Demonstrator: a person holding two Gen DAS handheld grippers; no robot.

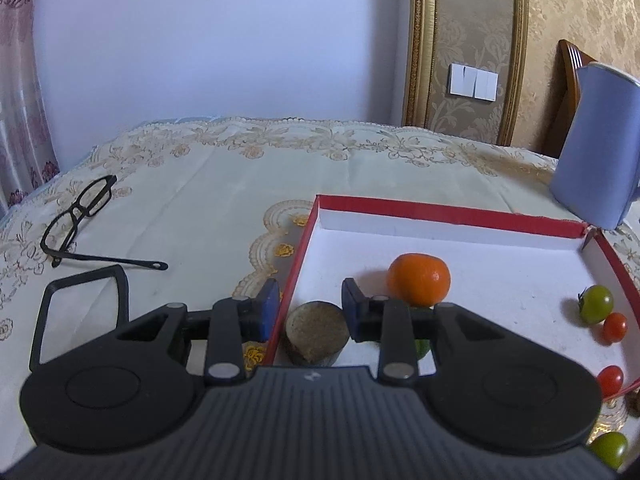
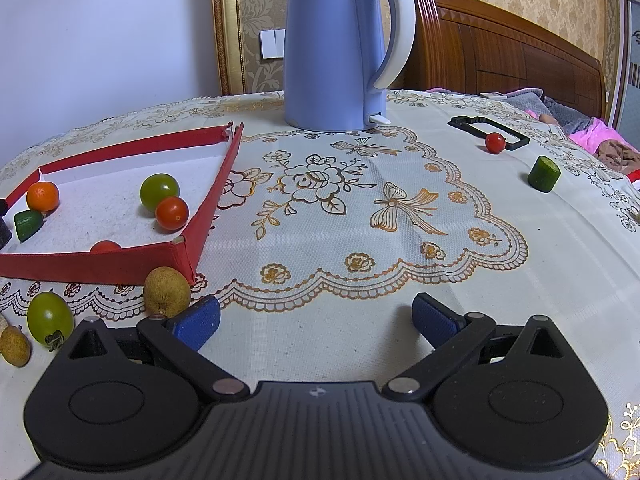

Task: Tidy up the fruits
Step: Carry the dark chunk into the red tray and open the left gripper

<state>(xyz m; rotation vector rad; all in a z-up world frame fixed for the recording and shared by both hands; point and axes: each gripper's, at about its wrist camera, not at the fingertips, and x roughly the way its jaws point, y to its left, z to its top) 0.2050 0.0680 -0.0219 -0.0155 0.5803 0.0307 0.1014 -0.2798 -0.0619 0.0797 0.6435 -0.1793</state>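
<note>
A red-walled tray (image 1: 308, 236) with a white floor holds an orange (image 1: 419, 278), a green tomato (image 1: 596, 304), red cherry tomatoes (image 1: 615, 327) and a brown stub (image 1: 315, 331). My left gripper (image 1: 308, 308) is open over the tray's left wall; the stub sits between its blue pads without touching them. In the right wrist view the tray (image 2: 212, 196) lies at left. My right gripper (image 2: 316, 320) is open and empty above the tablecloth. A brown kiwi-like fruit (image 2: 166, 291), a green tomato (image 2: 49, 318) and a small brown fruit (image 2: 15, 346) lie outside the tray.
A blue kettle (image 2: 340, 48) stands behind the tray. A red cherry tomato (image 2: 495, 142) by a black frame (image 2: 486, 130) and a cucumber piece (image 2: 543, 173) lie far right. Glasses (image 1: 80, 216) and a black frame (image 1: 80, 312) lie left.
</note>
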